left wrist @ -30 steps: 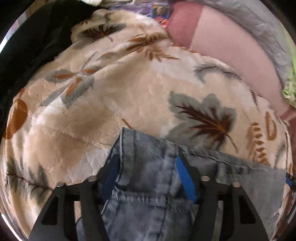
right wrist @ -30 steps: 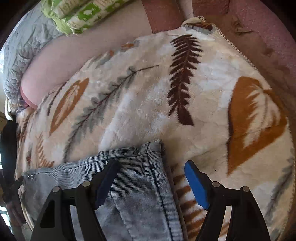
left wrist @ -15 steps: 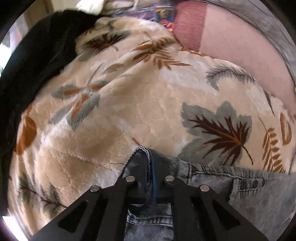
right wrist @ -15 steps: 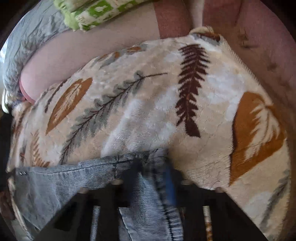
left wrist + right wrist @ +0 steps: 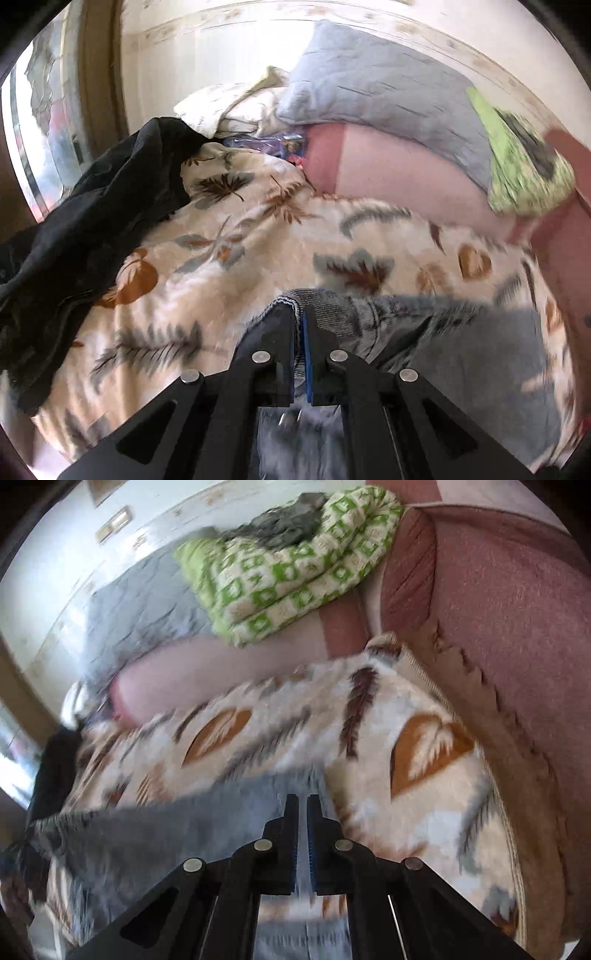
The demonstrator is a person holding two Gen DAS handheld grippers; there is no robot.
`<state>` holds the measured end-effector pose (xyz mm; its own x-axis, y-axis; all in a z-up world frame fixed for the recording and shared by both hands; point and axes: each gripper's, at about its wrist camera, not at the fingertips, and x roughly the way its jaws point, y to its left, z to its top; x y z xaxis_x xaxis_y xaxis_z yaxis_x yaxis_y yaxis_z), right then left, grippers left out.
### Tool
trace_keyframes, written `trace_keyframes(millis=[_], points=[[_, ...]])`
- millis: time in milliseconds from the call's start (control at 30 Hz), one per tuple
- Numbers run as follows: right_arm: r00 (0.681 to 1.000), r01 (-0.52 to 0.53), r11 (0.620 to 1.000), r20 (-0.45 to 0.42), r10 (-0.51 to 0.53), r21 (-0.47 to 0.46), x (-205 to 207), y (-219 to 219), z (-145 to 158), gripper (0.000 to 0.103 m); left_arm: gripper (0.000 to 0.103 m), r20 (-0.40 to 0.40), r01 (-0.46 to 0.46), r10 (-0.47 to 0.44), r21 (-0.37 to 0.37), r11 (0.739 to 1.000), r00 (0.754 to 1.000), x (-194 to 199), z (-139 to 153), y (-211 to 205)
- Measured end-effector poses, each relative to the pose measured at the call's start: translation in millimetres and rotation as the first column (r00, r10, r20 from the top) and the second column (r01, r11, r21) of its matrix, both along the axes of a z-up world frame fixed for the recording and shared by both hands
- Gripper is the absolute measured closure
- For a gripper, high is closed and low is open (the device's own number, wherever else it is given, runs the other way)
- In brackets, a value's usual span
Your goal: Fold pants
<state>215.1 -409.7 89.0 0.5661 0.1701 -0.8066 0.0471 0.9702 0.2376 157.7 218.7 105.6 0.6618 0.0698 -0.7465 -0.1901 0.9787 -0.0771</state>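
Lifting stage of the fold, by the look of it: left gripper [image 5: 300,314] clamped tight on one corner of the pants [image 5: 476,354], denim edge pinched between the blue pads and poking out just past the tips. Right gripper [image 5: 302,801] likewise pinched shut on the opposite corner of the pants [image 5: 155,823], with pale denim showing in the narrow slit between its pads. Waistband stretched between the two, raised a little above the leaf-print blanket [image 5: 221,266], the rest of the garment hanging down toward the cameras and out of frame. Next, probably a carry of both corners across the blanket toward the far end of the garment, kept level and taut so the fabric doubles over without bunching, then a release together. Hard to judge: how much of the legs lies on the blanket, since everything below the grippers is cut off. Motion blur over the denim and the blanket print in both views. Black cloth [image 5: 81,236] heaped at the blanket's left edge, green patterned bedding [image 5: 288,568] and a grey pillow [image 5: 388,85] beyond the blanket's far edge.
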Motion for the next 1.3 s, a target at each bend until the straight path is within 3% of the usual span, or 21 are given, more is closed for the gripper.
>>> trace_keyframes(millis=[33, 100, 133, 200, 300, 567, 667, 733, 867, 1000, 1133, 1233, 1300], points=[[1.0, -0.008, 1.0, -0.03, 0.008, -0.005, -4.8, -0.3, -5.4, 0.088, 0.099, -0.001, 0.007, -0.007, 0.003, 1.0, 1.0, -5.9, -1.8, -1.4], [0.998, 0.013, 1.0, -0.06, -0.014, -0.003, -9.4, -3.8, -16.9, 0.042, 0.099, -0.013, 0.005, -0.005, -0.01, 1.0, 1.0, -10.3, -9.2, -1.8], [0.997, 0.041, 0.999, -0.066, -0.039, 0.019, -9.4, -7.3, -23.7, 0.038, 0.099, -0.02, -0.005, 0.005, -0.024, 1.0, 1.0, -9.1, -12.7, -0.9], [0.995, 0.068, 0.996, -0.077, -0.064, 0.056, -4.3, -9.9, -33.7, 0.038, 0.099, -0.018, -0.012, 0.012, -0.044, 0.999, 1.0, -8.4, -15.9, -1.2], [0.993, 0.077, 0.994, -0.094, -0.07, 0.071, 19.2, -5.5, -50.4, 0.038, 0.099, -0.002, 0.007, -0.007, -0.016, 1.0, 1.0, -10.8, -11.6, -7.7], [0.979, 0.072, 0.997, -0.192, -0.064, 0.037, 125.1, 12.1, -107.7, 0.042, 0.099, -0.009, 0.003, -0.003, 0.0, 1.0, 1.0, -4.1, -15.5, 0.0], [0.955, 0.059, 0.997, -0.295, -0.041, 0.054, 148.6, 17.6, -140.8, 0.085, 0.099, -0.016, -0.001, 0.001, 0.007, 1.0, 1.0, 2.5, -19.9, 1.3], [0.959, 0.04, 0.999, -0.282, -0.029, 0.035, 144.9, 24.0, -140.4, 0.09, 0.099, -0.024, -0.006, 0.006, 0.005, 1.0, 1.0, 6.4, -22.5, 2.6], [0.984, 0.039, 0.999, -0.173, -0.034, 0.026, 111.9, 22.9, -99.0, 0.092, 0.099, -0.011, -0.017, 0.016, -0.027, 0.999, 1.0, 1.6, -17.5, 6.2], [0.999, 0.027, 0.998, -0.037, -0.026, 0.049, 59.3, 13.1, -32.9, 0.092, 0.099, 0.035, -0.004, 0.005, -0.047, 0.999, 0.999, -29.6, 4.5, 7.6], [0.997, 0.0, 0.995, 0.071, -0.007, 0.097, -26.9, -2.2, 11.4, 0.092, 0.098, 0.055, 0.013, -0.009, -0.076, 0.997, 0.998, -77.3, 13.3, 17.9], [0.997, -0.016, 0.992, 0.078, 0.006, 0.127, -97.3, -14.4, -0.9, 0.092, 0.097, 0.007, 0.026, -0.026, -0.105, 0.994, 1.0, -117.3, -7.1, 34.9], [1.0, -0.028, 0.987, 0.008, 0.027, 0.159, -141.8, -22.2, -32.5, 0.088, 0.096, -0.067, 0.014, -0.022, -0.115, 0.993, 0.998, -144.6, -34.9, 49.7]])
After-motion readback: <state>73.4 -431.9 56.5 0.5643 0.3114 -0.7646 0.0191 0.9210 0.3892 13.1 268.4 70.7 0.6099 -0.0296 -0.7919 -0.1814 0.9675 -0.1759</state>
